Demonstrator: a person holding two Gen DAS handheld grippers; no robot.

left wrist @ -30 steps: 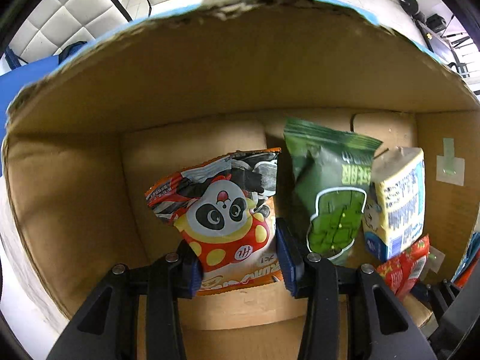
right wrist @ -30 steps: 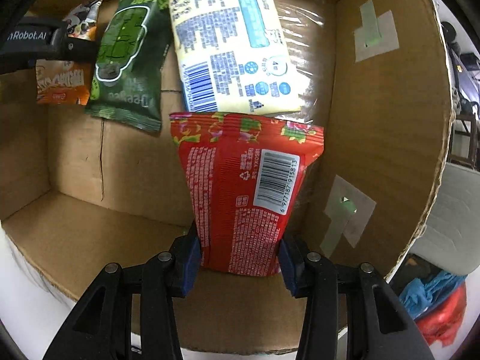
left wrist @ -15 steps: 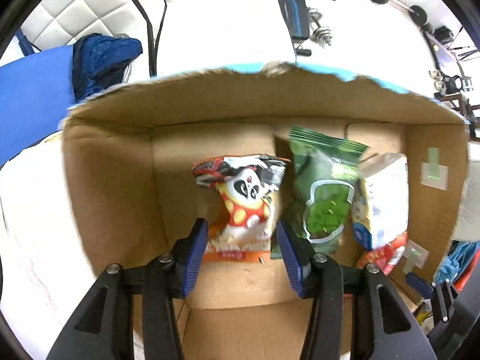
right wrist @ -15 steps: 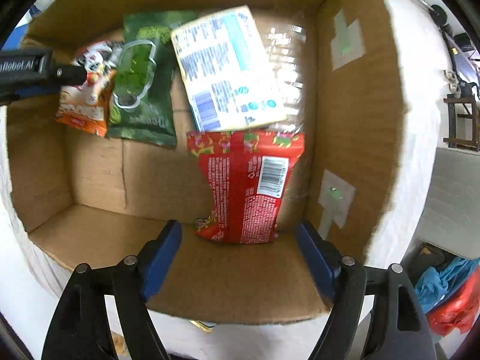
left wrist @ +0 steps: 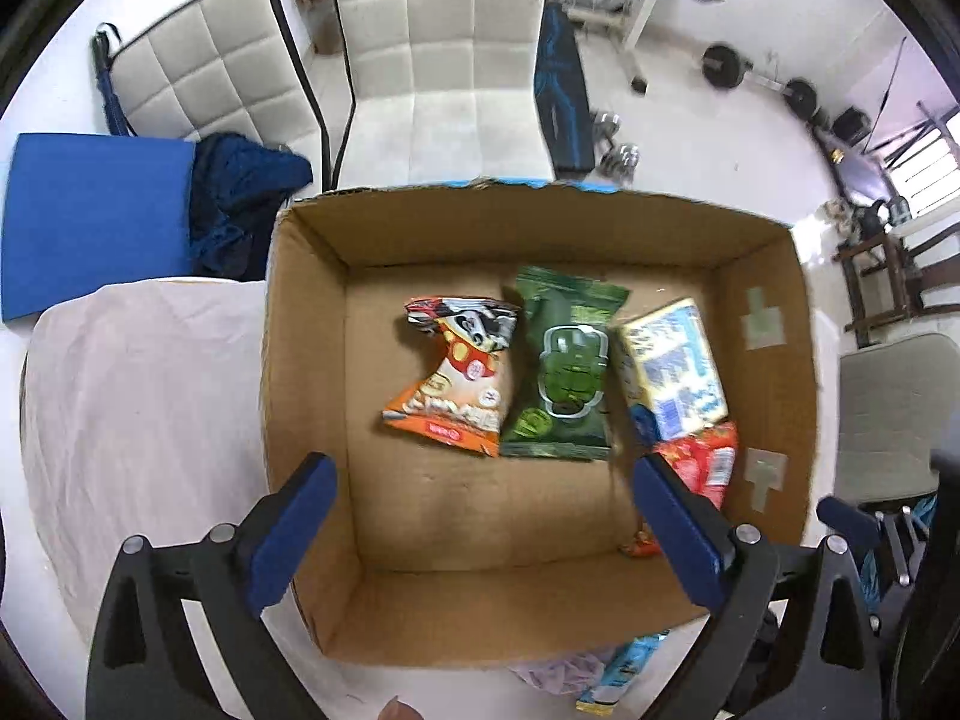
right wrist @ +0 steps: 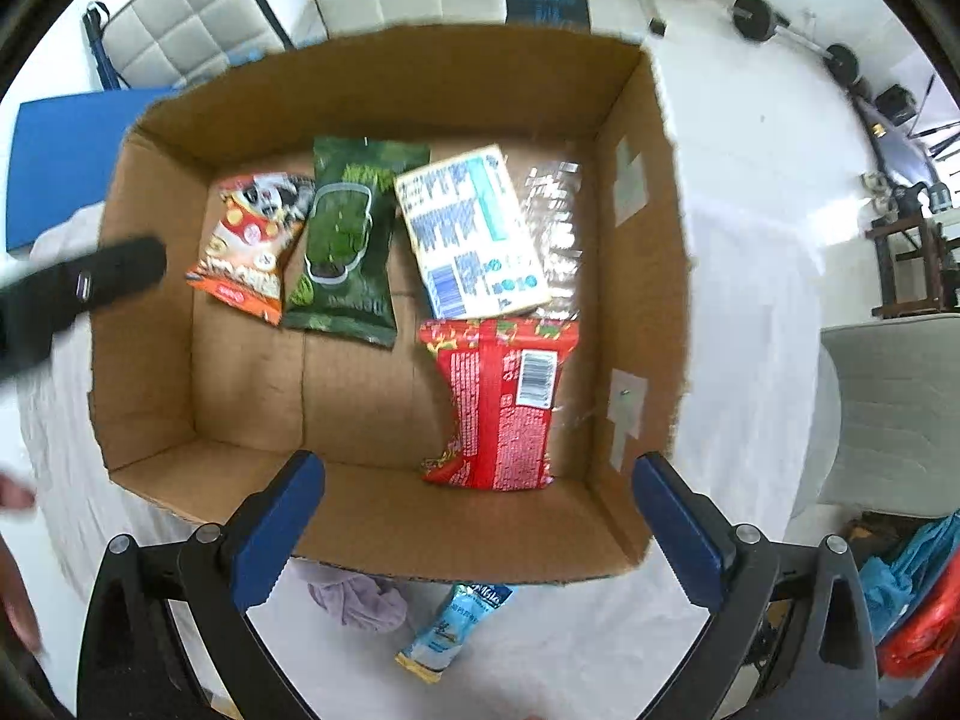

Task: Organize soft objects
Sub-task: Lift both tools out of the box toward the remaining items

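An open cardboard box (left wrist: 306,360) (right wrist: 636,192) holds several soft packs. An orange panda snack bag (left wrist: 459,372) (right wrist: 252,240), a green pack (left wrist: 564,366) (right wrist: 345,240), a white and blue tissue pack (left wrist: 675,366) (right wrist: 468,228) and a red snack bag (left wrist: 699,462) (right wrist: 501,402) lie on its floor. My left gripper (left wrist: 483,531) is open and empty above the box's near side. My right gripper (right wrist: 477,534) is open and empty above the near wall. A light blue packet (right wrist: 456,624) and a purple cloth (right wrist: 360,597) lie on the white table in front of the box.
The box stands on a white cloth-covered table (left wrist: 138,396). White padded chairs (left wrist: 444,60) and a blue mat (left wrist: 90,216) stand behind it. Gym weights (left wrist: 726,63) lie on the floor at the back right. The left gripper's body (right wrist: 78,282) crosses the right view's left side.
Both grippers let go of their bags, opened wide and pulled back up out of the box. The panda bag and the red bag now lie on the box floor.
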